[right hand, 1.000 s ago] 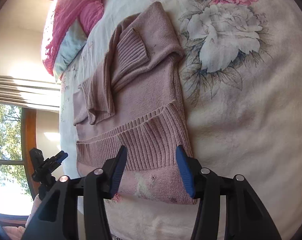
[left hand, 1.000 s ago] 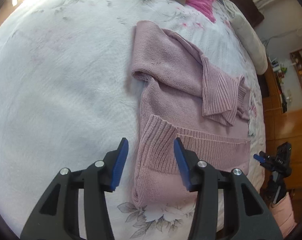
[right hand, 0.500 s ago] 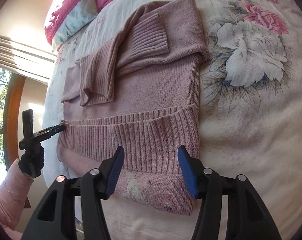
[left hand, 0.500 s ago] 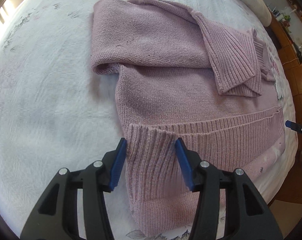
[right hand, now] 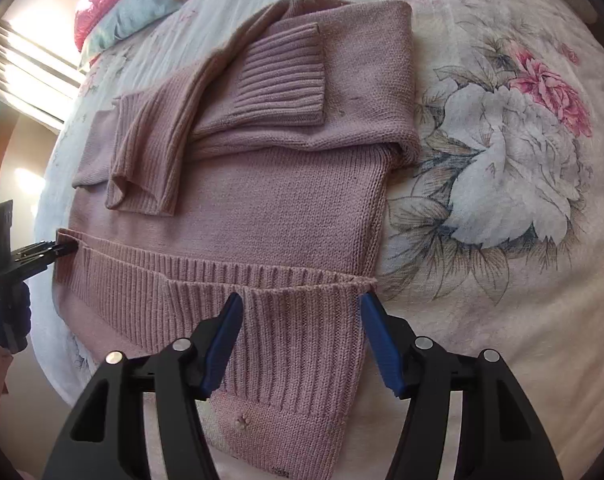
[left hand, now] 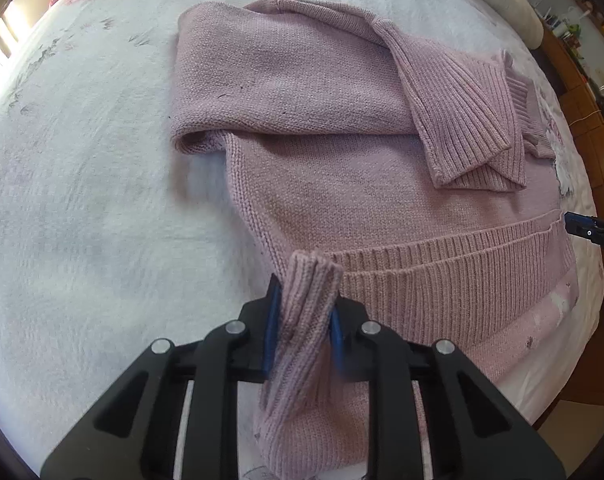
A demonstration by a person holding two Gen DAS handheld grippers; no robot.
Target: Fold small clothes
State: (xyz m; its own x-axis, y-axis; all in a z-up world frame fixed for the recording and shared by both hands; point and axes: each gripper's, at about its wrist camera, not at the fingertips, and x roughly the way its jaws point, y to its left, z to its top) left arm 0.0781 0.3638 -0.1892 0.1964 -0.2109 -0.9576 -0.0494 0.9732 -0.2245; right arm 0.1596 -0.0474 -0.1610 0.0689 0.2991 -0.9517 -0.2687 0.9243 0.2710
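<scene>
A dusty-pink knit sweater (left hand: 341, 168) lies flat on the bed, both sleeves folded across its chest and the ribbed hem (left hand: 453, 276) turned up. My left gripper (left hand: 302, 312) is shut on the hem's left corner, which bunches between the blue pads. In the right wrist view the same sweater (right hand: 286, 208) fills the middle. My right gripper (right hand: 300, 312) is open, its blue fingers astride the ribbed hem's right corner (right hand: 302, 320), which is flat between them. The left gripper's tip (right hand: 50, 252) shows at the hem's far end.
The floral bedspread (right hand: 501, 152) spreads around the sweater. Pink and pale blue bedding (right hand: 142, 4) lies at the head of the bed near a bright window. A wooden cabinet (left hand: 581, 92) stands beyond the bed's edge. A person's gloved hand (right hand: 6, 312) holds the left tool.
Both grippers have moved in close to the sweater's hem. The left gripper has shut on the hem corner and bunched it. The right stays open, now straddling the other corner.
</scene>
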